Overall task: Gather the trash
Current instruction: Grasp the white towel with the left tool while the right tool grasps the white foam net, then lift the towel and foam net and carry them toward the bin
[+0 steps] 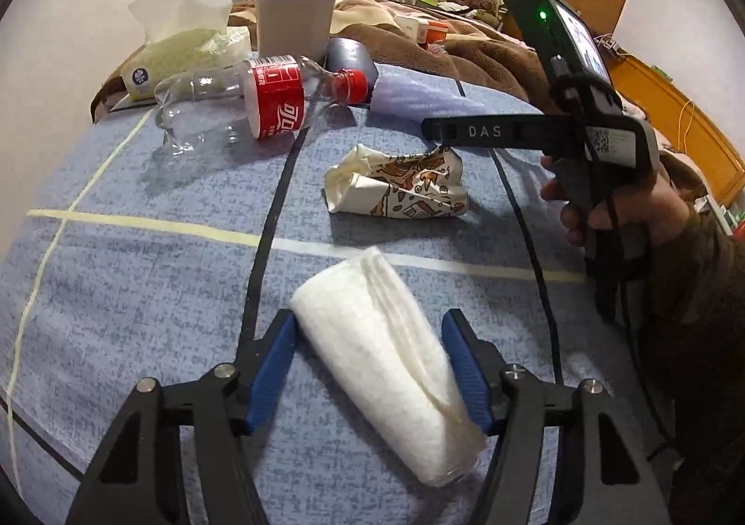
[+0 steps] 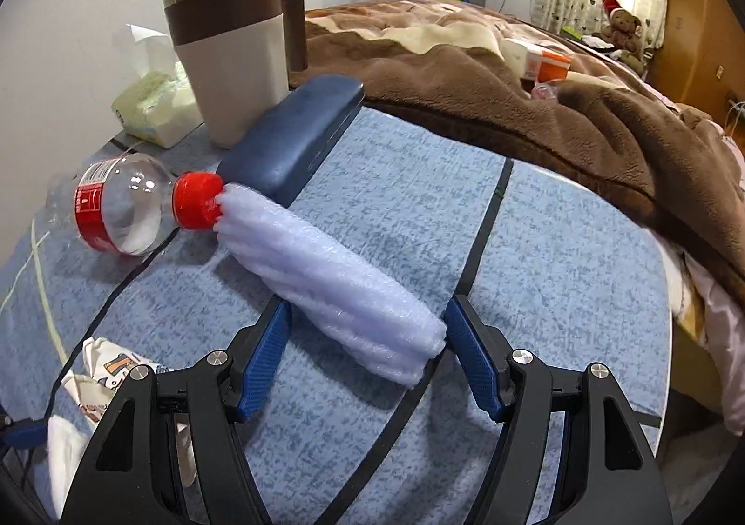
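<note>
Trash lies scattered on the blue mottled bedspread (image 1: pixel 139 273). Nearest, a folded white paper towel (image 1: pixel 386 362) sits between the spread blue fingertips of the left gripper (image 1: pixel 370 366), jaws released around it, not clamping. The right gripper (image 2: pixel 368 355) likewise stands unclenched astride a pale lilac foam-wrap roll (image 2: pixel 335 287). At 12 o'clock from the towel lies a crumpled printed paper wrapper (image 1: pixel 400 187); at 11 o'clock, an empty clear plastic bottle with red label (image 1: pixel 242 101) lies on its side. Farther back stands a beige-and-brown lidded tumbler (image 1: pixel 295 8).
</note>
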Available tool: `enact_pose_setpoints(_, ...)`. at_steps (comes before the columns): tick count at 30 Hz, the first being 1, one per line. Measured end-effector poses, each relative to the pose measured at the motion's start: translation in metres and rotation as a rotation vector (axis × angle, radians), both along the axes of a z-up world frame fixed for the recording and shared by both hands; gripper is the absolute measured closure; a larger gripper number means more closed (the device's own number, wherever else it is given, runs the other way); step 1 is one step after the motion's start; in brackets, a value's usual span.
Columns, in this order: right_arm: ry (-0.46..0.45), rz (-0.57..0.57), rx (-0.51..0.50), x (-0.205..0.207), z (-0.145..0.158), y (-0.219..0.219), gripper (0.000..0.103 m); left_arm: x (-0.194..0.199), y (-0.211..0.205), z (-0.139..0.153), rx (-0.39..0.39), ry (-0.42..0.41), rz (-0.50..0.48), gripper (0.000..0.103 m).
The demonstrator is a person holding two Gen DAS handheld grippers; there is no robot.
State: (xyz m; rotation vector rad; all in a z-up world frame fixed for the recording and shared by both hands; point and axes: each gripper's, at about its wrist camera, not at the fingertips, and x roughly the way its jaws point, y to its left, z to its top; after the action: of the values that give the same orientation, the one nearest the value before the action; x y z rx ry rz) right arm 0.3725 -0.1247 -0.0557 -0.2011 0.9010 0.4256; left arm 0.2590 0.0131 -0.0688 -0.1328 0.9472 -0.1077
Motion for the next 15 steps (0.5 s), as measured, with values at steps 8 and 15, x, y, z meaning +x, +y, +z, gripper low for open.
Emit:
enact_pose_setpoints(8,0.004,0.002,0.011,-0.008,0.002,-0.001,0.065,-0.001,0.005,0.002,-0.024,-0.002,-0.006,0.051)
enact_pose_setpoints(15,0.007,0.019,0.039,-0.023,0.006,-0.009,0.079,-0.010,0.007,0.006,-0.028,-0.018,0.002,0.053)
